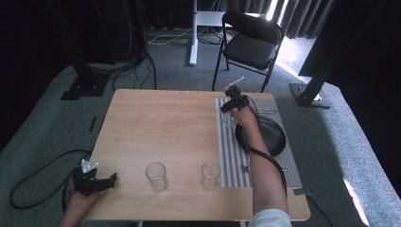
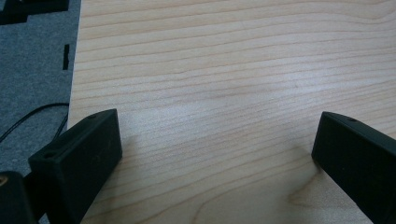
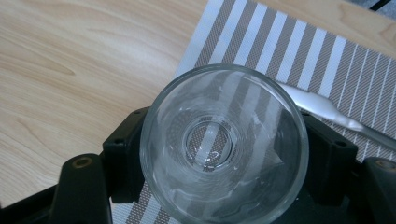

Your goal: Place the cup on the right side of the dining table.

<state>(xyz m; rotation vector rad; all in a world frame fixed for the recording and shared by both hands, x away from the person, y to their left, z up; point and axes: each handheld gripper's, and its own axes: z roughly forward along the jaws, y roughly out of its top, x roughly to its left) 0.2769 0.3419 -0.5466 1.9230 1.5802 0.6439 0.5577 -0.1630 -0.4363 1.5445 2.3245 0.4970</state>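
Table (image 1: 161, 127) of pale wood carries everything here, and it reaches far to the left of the right claw (image 1: 230, 111), which hangs over its far right part. Under that claw lies a striped mat (image 1: 231, 151), grey and white, running from below the claw back toward the person along the right side of the table. On the mat, just to the right of the claw and a little nearer the person, sits a black plate (image 1: 269, 137); the person's forearm crosses its left edge.

The right claw is clamped on a clear glass (image 3: 224, 144). In the right gripper view the glass stands upright between the two black jaws, one pressed on each side of its wall, its open mouth toward the camera and the stripes of the mat showing through its base. The glass is over the far left part of the mat, close to the mat's edge. Whether its base touches the mat cannot be told. A white piece of cutlery (image 3: 322, 109) lies on the mat just beyond the glass.

Two more glasses stand well apart from this claw, near the person's edge: one (image 1: 210, 175) just left of the mat, another (image 1: 156, 176) farther left.

The left claw (image 1: 101, 182) rests at the near left corner, its jaws wide apart with bare wood between them.
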